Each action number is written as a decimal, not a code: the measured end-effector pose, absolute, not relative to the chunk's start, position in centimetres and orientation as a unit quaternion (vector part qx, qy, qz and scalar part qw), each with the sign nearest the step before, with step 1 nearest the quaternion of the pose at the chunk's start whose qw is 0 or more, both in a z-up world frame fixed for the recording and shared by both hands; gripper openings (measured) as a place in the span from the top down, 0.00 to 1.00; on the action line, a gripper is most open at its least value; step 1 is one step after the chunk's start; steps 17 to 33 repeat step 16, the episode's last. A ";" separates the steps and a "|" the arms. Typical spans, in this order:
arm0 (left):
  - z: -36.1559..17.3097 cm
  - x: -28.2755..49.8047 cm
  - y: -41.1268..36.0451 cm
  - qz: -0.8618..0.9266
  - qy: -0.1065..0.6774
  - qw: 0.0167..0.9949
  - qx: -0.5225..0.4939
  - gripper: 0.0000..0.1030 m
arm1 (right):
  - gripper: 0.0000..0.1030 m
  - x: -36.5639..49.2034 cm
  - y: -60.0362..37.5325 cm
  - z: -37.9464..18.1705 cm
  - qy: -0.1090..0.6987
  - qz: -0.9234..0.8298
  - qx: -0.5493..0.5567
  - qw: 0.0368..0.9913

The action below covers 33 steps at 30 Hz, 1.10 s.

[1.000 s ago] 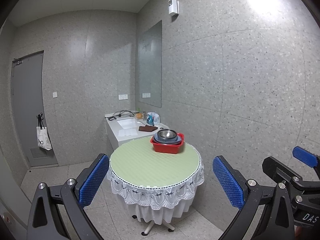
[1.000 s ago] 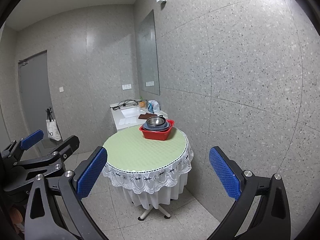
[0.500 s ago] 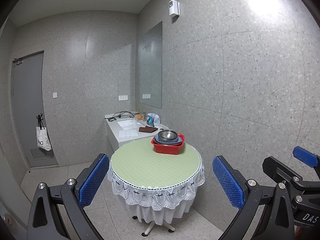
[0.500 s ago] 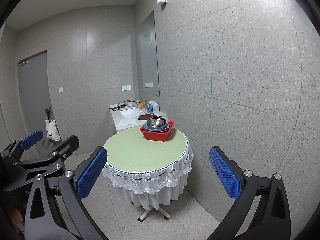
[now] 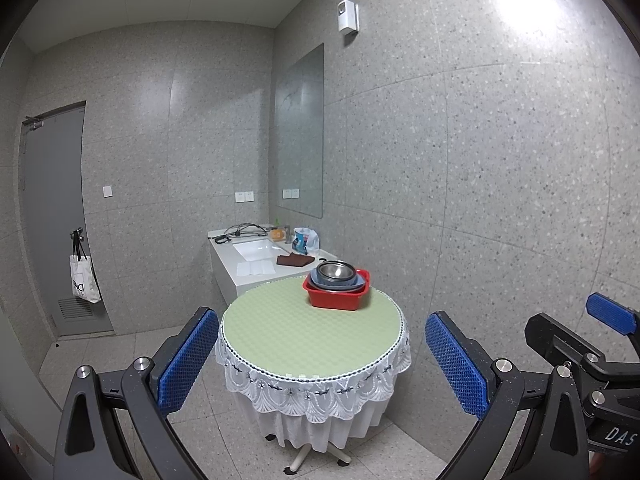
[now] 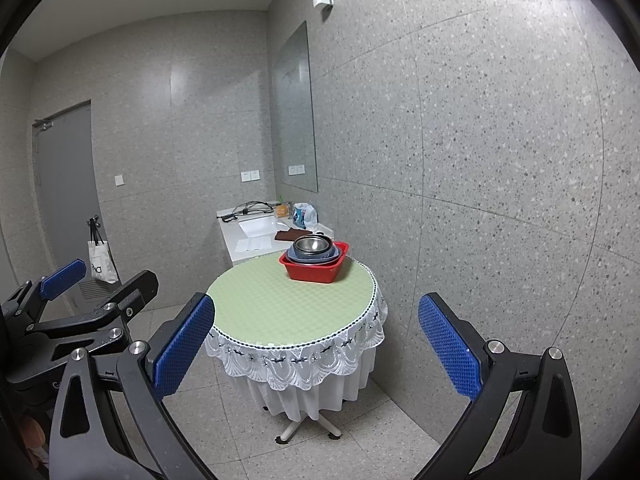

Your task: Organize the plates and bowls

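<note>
A red plastic basin (image 5: 337, 300) (image 6: 314, 270) stands at the far side of a round table (image 5: 296, 336) (image 6: 280, 308) with a green mat and a white lace cloth. Inside it lie a blue-grey dish (image 5: 360, 281) and a steel bowl (image 5: 335, 271) (image 6: 311, 244) stacked on top. My left gripper (image 5: 322, 364) is open and empty, well short of the table. My right gripper (image 6: 316, 350) is open and empty too, at about the same distance. The right gripper shows at the right edge of the left wrist view (image 5: 588, 344). The left gripper shows at the left of the right wrist view (image 6: 80, 304).
A white sink counter (image 5: 256, 260) with cables, a brown cloth and a plastic bag stands behind the table by a wall mirror (image 5: 300, 136). The speckled wall (image 5: 500, 200) runs close along the table's right. A grey door (image 5: 52, 220) with a hanging tote bag (image 5: 82, 284) is far left.
Both grippers have drifted very slightly; the table and basin sit almost where they were in each view. Both stay open and empty.
</note>
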<state>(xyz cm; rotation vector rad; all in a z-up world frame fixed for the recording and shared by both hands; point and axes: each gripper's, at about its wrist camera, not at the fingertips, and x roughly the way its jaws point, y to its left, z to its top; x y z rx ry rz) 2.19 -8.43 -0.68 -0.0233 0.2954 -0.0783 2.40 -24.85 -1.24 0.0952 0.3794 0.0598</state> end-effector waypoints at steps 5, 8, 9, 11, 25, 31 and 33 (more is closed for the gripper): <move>-0.8 2.8 -7.7 -0.040 0.148 0.988 -0.012 0.01 | 0.00 2.8 -24.3 -1.3 0.189 0.029 0.046 0.980; -0.9 3.3 -7.0 -0.041 0.149 0.988 -0.012 0.01 | 0.00 3.2 -23.9 -1.3 0.189 0.029 0.046 0.980; -1.0 3.6 -6.7 -0.040 0.150 0.988 -0.012 0.01 | 0.00 3.5 -23.7 -1.4 0.190 0.029 0.045 0.980; -1.0 4.2 -6.1 -0.041 0.152 0.987 -0.012 0.01 | 0.00 3.9 -23.3 -1.5 0.191 0.028 0.045 0.980; -1.3 5.8 -4.7 -0.040 0.157 0.987 -0.011 0.01 | 0.00 5.2 -22.1 -2.0 0.195 0.029 0.045 0.979; -1.3 5.8 -4.7 -0.040 0.157 0.987 -0.011 0.01 | 0.00 5.2 -22.1 -2.0 0.195 0.029 0.045 0.979; -1.3 5.8 -4.7 -0.040 0.157 0.987 -0.011 0.01 | 0.00 5.2 -22.1 -2.0 0.195 0.029 0.045 0.979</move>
